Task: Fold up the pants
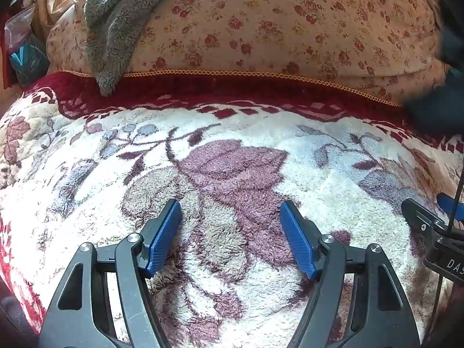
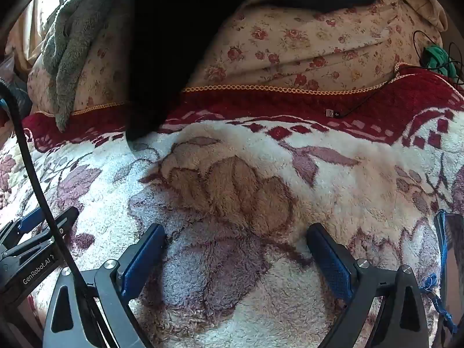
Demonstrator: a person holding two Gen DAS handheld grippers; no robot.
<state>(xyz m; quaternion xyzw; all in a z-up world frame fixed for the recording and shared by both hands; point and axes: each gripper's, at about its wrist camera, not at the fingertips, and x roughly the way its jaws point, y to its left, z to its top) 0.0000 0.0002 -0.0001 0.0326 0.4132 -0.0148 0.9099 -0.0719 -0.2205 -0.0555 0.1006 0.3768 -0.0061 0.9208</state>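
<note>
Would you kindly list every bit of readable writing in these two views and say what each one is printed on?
"GenRobot.AI": on the left claw's black body, seen from the right wrist.
"DAS": cut off by the picture's edge, on the right claw's black body, seen from the left wrist.
Nothing else readable.

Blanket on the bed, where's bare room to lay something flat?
The white flowered blanket is bare between its red border and both open grippers, left and right. Crowded: dark garment and grey towel far left, cable far right.
</note>
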